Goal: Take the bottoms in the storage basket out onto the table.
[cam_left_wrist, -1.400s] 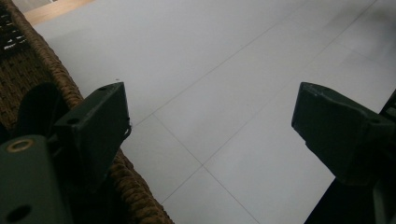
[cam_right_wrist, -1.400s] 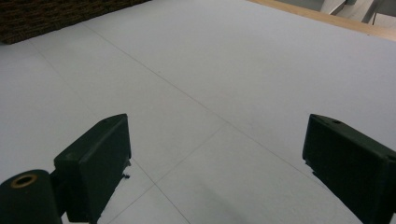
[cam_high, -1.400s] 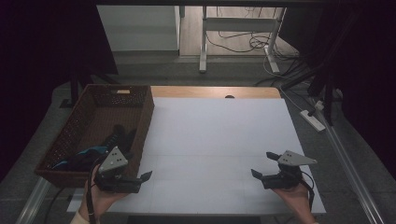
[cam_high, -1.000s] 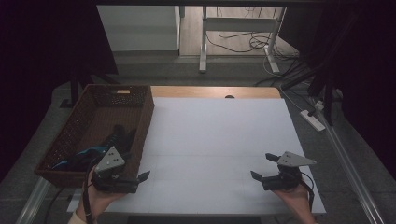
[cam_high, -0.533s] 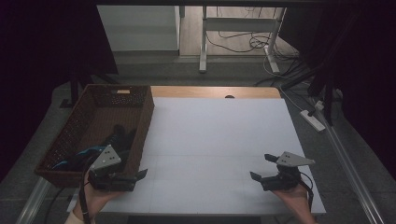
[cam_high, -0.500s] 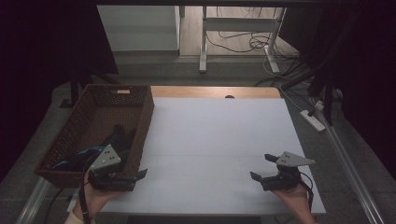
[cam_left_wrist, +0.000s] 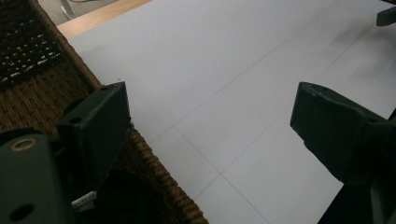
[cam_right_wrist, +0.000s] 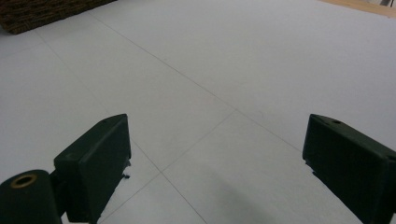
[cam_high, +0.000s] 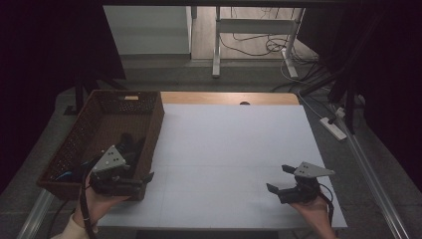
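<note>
A brown wicker basket (cam_high: pixel 89 130) stands on the left of the white table (cam_high: pixel 234 144). Dark items (cam_high: pixel 127 144) and something blue (cam_high: pixel 74 172) lie inside it. My left gripper (cam_high: pixel 144 185) hangs open over the basket's near right corner, jaws pointing right. In the left gripper view (cam_left_wrist: pixel 210 126) one jaw is above the basket rim (cam_left_wrist: pixel 140 154), the other above bare tabletop. My right gripper (cam_high: pixel 278 179) is open near the front right of the table, pointing left. Nothing is between its jaws in the right gripper view (cam_right_wrist: pixel 215 154), and the basket's corner (cam_right_wrist: pixel 37 11) lies far off.
A wooden strip (cam_high: pixel 224 98) runs along the table's far edge. A white power strip (cam_high: pixel 333 128) lies off the right side. Desk legs and cables (cam_high: pixel 249 47) are on the floor beyond. The surroundings are dark.
My left gripper has drifted left and slightly back, from over the table to the basket's near right corner. The right gripper has barely moved.
</note>
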`<state>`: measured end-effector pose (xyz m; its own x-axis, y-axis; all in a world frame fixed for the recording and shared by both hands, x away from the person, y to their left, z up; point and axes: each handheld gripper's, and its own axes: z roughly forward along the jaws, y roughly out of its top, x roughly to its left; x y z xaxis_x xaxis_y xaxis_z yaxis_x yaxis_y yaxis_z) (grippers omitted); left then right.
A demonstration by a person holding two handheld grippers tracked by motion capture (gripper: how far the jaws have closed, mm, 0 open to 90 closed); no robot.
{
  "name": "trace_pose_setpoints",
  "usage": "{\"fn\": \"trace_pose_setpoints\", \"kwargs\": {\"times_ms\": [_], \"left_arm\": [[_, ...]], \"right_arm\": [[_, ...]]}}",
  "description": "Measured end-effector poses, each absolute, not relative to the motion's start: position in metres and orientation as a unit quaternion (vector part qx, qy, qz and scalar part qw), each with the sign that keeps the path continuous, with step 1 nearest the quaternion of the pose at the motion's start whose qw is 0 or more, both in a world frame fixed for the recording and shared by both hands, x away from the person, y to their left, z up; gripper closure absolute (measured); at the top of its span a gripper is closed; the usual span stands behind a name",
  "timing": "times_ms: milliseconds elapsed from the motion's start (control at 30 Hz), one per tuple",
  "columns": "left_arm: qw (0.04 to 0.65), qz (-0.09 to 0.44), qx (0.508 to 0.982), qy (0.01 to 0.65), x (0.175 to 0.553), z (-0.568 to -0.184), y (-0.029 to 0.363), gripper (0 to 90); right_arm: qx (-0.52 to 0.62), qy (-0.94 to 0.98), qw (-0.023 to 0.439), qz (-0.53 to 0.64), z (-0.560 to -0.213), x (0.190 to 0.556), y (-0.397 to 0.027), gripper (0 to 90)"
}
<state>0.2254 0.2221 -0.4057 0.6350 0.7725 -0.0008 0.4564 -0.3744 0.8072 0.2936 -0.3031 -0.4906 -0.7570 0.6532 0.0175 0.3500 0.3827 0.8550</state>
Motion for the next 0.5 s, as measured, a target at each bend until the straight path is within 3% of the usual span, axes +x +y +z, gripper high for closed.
{"fn": "trace_pose_setpoints", "kwargs": {"times_ms": [500], "left_arm": [[0.409, 0.191, 0.804, 0.387, 0.243, -0.392, 0.228, 13.3]], "right_arm": [[0.313, 0.815, 0.173, 0.456, -0.492, 0.293, -0.304, 7.6]]}}
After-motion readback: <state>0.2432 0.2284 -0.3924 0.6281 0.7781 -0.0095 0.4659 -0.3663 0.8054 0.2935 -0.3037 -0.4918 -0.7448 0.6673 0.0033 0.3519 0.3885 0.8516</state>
